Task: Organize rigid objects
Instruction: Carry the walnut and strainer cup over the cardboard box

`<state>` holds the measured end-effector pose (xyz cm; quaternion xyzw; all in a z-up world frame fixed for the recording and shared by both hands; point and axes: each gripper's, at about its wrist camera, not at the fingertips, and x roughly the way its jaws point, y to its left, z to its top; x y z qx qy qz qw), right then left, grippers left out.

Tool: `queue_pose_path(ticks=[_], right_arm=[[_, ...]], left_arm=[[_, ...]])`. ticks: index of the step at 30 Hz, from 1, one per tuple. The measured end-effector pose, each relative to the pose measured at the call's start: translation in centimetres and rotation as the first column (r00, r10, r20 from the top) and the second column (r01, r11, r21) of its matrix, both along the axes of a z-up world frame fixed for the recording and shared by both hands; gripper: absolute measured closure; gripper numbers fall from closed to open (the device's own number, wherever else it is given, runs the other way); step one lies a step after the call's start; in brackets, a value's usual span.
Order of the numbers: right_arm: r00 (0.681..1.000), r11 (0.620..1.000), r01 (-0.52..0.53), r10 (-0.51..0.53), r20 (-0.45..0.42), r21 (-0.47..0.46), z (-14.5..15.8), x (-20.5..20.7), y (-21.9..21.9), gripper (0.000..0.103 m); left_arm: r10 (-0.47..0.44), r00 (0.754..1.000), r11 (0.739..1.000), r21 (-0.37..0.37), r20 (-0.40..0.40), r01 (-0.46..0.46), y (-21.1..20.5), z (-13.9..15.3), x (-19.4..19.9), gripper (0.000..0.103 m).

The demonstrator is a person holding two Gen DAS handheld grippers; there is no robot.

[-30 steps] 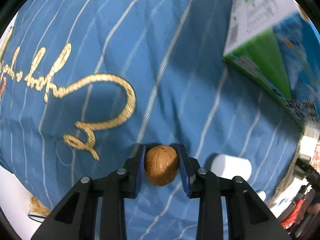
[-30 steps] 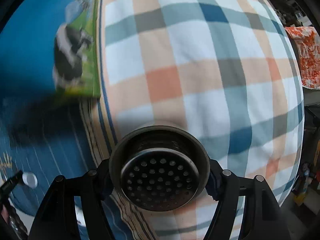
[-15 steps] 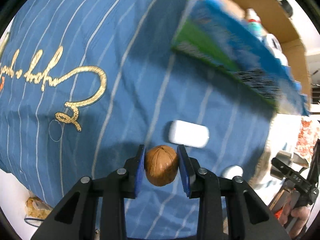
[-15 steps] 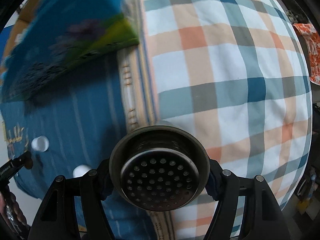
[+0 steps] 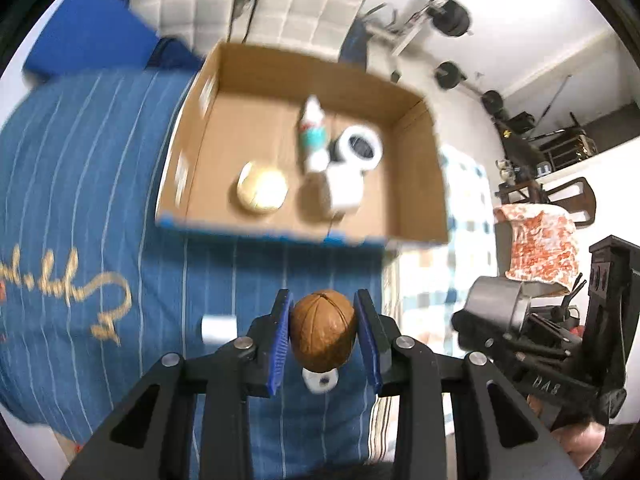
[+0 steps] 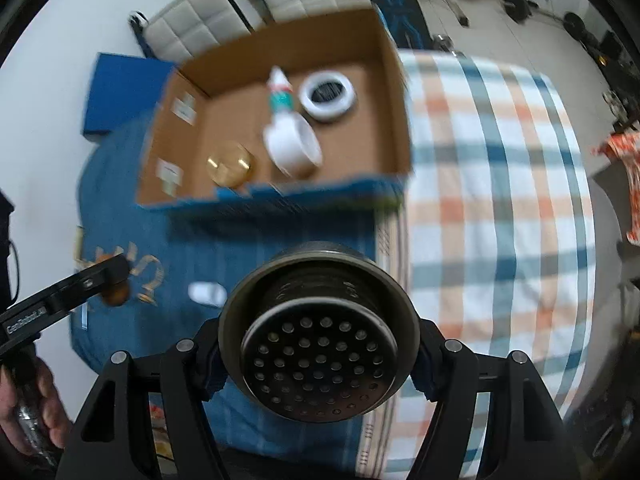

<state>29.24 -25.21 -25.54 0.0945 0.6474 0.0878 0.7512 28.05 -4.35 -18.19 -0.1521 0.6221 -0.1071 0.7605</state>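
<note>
2 tongs are loaded. The left tongs [image 5: 323,334] clamp a brown walnut [image 5: 323,336] between blue pads, above a blue striped blanket [image 5: 80,184]. The right tongs [image 6: 318,356] grip a perforated metal strainer [image 6: 319,332], above the seam between that blanket and a plaid sheet [image 6: 492,184]. Ahead sits an open cardboard box [image 5: 420,184] holding a round gold lid [image 5: 262,192], a white cup [image 6: 294,146], a white ring-shaped piece [image 6: 329,95] and a small bottle [image 6: 280,94]. White caps [image 5: 218,326] lie on the blanket near the walnut.
</note>
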Motion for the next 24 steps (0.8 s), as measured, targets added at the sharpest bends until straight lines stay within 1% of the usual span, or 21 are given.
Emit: queue_pose_path(ticks=[2,4,7,9,13,15,17,21,24], right_arm=[[0.999,1.0,-0.01,0.01,0.032,0.005,2.0,1.5,0.2,0.03],[0.998,1.0,-0.009,0.009,0.055,-0.003,2.7,2.8,0.6,0.03],[0.997,0.999,-0.013,0.016,0.073,-0.041,3.1,6.5,1.1,0.03],[0.997,0.995,-0.019,0.027,0.079,-0.095,2.8,9.2,1.7,0.03],[0.998,0.982,-0.042,0.051,0.047,-0.182,0.1,14.2,3.1,0.03],[0.998,0.97,-0.064,0.068,0.008,-0.233,-2.6,16.6,3.6,0.03],[0.996,0.958,-0.085,0.08,-0.03,-0.273,-4.8,18.4,4.3,0.03],[0.988,0.922,-0.151,0.129,-0.086,-0.356,-8.8,20.4,5.5,0.03],[0.98,0.895,-0.191,0.153,-0.126,-0.403,-11.4,21.1,6.5,0.03]], left_arm=[[-0.018,0.999,1.0,0.004,0.04,0.018,0.0,1.4,2.5,0.074],[-0.035,0.997,0.999,-0.007,0.066,0.036,0.2,2.2,4.2,0.074],[-0.066,0.994,0.998,0.006,0.083,0.066,0.2,2.4,7.2,0.074],[-0.077,0.994,0.997,0.026,0.083,0.075,0.1,2.1,9.2,0.074],[-0.077,0.995,0.995,0.072,0.058,0.073,0.3,0.3,13.5,0.074],[-0.077,0.997,0.994,0.085,0.03,0.075,0.3,-1.3,15.3,0.074],[-0.079,0.997,0.992,0.102,-0.01,0.079,0.3,-3.5,17.1,0.074],[-0.089,0.993,0.985,0.142,-0.082,0.1,0.2,-7.7,19.5,0.074],[-0.087,0.987,0.981,0.163,-0.139,0.109,0.3,-11.2,20.8,0.074]])
